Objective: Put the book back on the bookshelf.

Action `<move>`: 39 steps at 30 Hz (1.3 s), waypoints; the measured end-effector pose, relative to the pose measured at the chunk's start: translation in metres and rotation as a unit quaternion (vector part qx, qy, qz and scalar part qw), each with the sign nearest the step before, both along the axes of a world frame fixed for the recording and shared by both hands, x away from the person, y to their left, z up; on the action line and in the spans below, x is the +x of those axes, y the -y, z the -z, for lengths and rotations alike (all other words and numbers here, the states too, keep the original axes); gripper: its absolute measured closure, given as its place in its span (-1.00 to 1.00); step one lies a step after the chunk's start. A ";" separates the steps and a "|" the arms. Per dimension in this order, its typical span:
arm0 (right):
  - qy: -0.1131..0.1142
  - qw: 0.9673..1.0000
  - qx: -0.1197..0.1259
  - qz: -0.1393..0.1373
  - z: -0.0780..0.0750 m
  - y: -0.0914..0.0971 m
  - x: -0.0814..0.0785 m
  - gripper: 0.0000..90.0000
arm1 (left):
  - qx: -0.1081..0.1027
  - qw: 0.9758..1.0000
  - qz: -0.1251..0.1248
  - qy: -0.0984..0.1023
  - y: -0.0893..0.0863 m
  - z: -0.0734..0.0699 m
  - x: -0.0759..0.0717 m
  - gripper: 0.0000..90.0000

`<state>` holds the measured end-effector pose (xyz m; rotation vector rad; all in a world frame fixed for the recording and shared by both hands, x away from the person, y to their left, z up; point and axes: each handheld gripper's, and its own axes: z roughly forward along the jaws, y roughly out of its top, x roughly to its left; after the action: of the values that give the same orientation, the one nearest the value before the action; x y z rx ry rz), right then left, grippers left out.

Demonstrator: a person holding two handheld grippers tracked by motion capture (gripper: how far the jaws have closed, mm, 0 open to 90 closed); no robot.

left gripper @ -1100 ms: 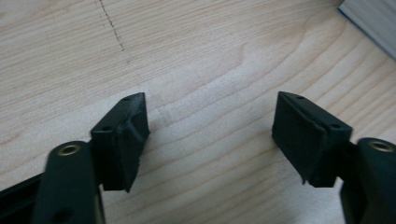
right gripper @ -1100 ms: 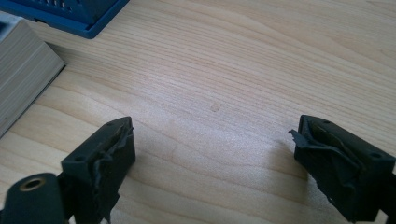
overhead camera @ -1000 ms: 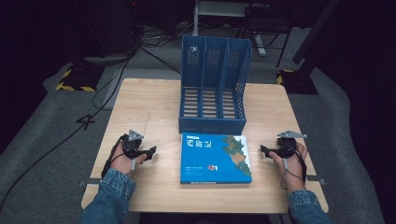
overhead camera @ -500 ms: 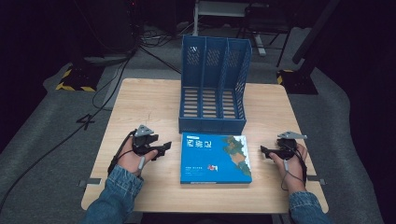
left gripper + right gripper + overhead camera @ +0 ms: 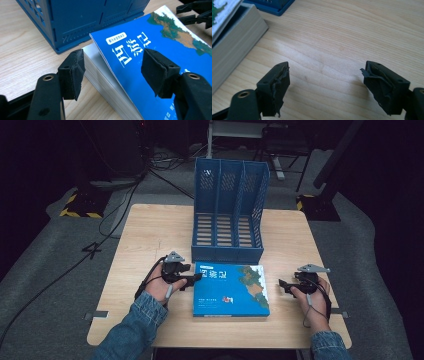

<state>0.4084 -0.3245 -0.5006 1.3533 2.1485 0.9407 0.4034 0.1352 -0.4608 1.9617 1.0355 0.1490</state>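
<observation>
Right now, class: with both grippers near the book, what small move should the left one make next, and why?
Probably ease the left gripper a little further onto the book and close. Its jaws, which have just been closing, straddle the book's near corner with the pads clear of it, so nothing is gripped yet. The right gripper is open over bare table, apart from the book.

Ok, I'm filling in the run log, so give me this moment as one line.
left gripper: open, jaws closing, straddling book corner, no grip | right gripper: open, closing, nothing between | book: flat before file rack
</observation>
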 end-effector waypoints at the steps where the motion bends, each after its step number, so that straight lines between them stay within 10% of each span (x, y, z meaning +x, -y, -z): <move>1: -0.001 1.000 -0.003 -0.001 0.000 0.001 -0.001 -0.52 | 0.003 1.000 0.001 -0.004 0.001 0.002 0.001 -0.21; 12: 0.000 1.000 -0.013 -0.005 -0.002 0.001 -0.008 -0.52 | 0.031 0.998 0.018 -0.043 0.010 0.019 0.008 -0.32; 25: -0.012 1.000 -0.011 -0.023 -0.002 -0.008 -0.009 -0.52 | 0.005 0.998 0.017 -0.061 0.010 0.026 0.009 -0.33; 39: -0.018 0.999 -0.004 -0.027 -0.003 -0.012 -0.008 -0.51 | 0.015 0.999 0.021 -0.019 0.006 0.013 0.004 0.11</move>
<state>0.4000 -0.3124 -0.4979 1.3246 2.2235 0.9341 0.4074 0.1292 -0.4735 2.0189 1.0217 0.1047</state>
